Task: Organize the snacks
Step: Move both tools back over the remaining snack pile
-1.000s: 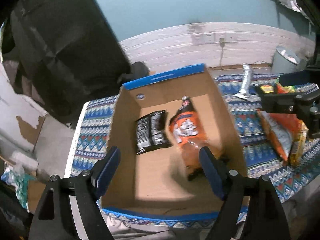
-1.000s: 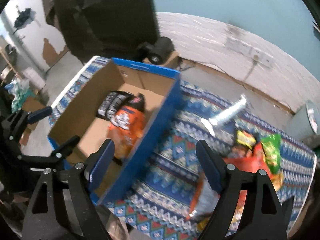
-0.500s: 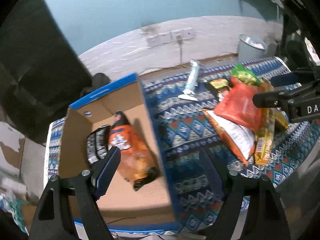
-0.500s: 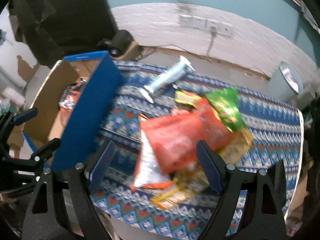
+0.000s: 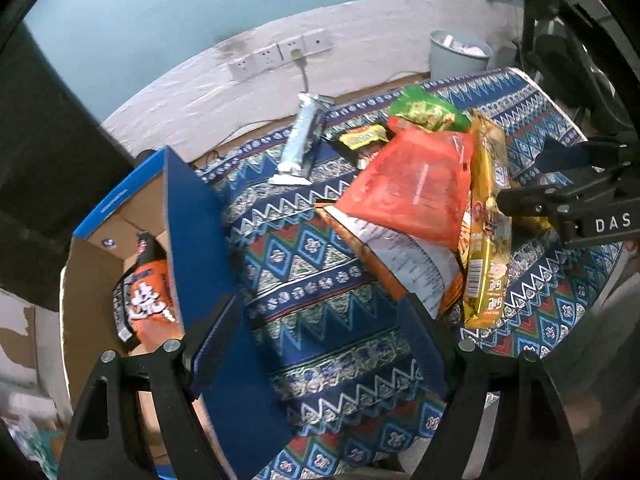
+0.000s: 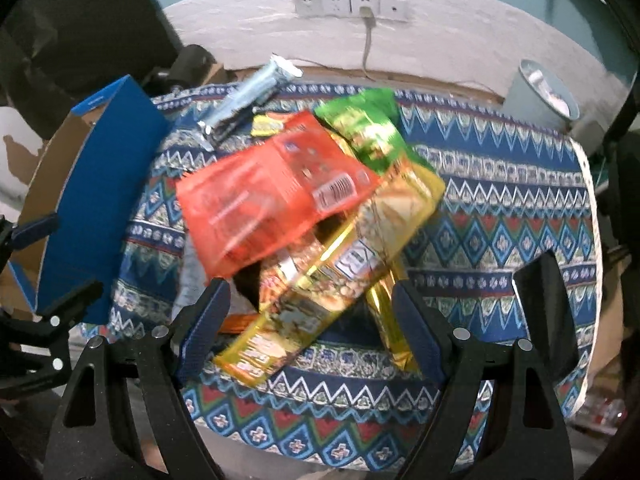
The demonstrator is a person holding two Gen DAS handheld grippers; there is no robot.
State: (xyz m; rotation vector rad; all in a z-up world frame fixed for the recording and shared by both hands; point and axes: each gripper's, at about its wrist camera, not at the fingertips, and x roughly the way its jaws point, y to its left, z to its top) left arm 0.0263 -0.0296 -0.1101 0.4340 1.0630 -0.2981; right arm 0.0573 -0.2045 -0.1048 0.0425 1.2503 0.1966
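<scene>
A pile of snack packs lies on the patterned tablecloth [image 5: 320, 304]: a red pouch [image 5: 412, 188] [image 6: 272, 200] on top, a gold pack [image 5: 486, 232] [image 6: 320, 292], a green bag [image 5: 428, 112] [image 6: 368, 128], a white-and-orange bag [image 5: 404, 268] and a silver tube pack [image 5: 302, 140] [image 6: 248, 96]. To the left stands a blue-rimmed cardboard box [image 5: 188, 216] [image 6: 92, 184] holding an orange snack bag [image 5: 148, 300]. My left gripper [image 5: 320, 336] hangs open over bare cloth between box and pile. My right gripper [image 6: 308, 316] hangs open just above the gold pack, gripping nothing.
A grey bin [image 5: 456, 56] [image 6: 540, 96] stands on the floor behind the table. Wall sockets [image 6: 348, 6] with a plugged cable are on the white wall. A dark chair [image 6: 80, 32] stands behind the box. The table's near edge runs under both grippers.
Both grippers have swept from over the box to the right and lower. The left is now past the box wall, the right over the snack pile. Jaws unchanged.
</scene>
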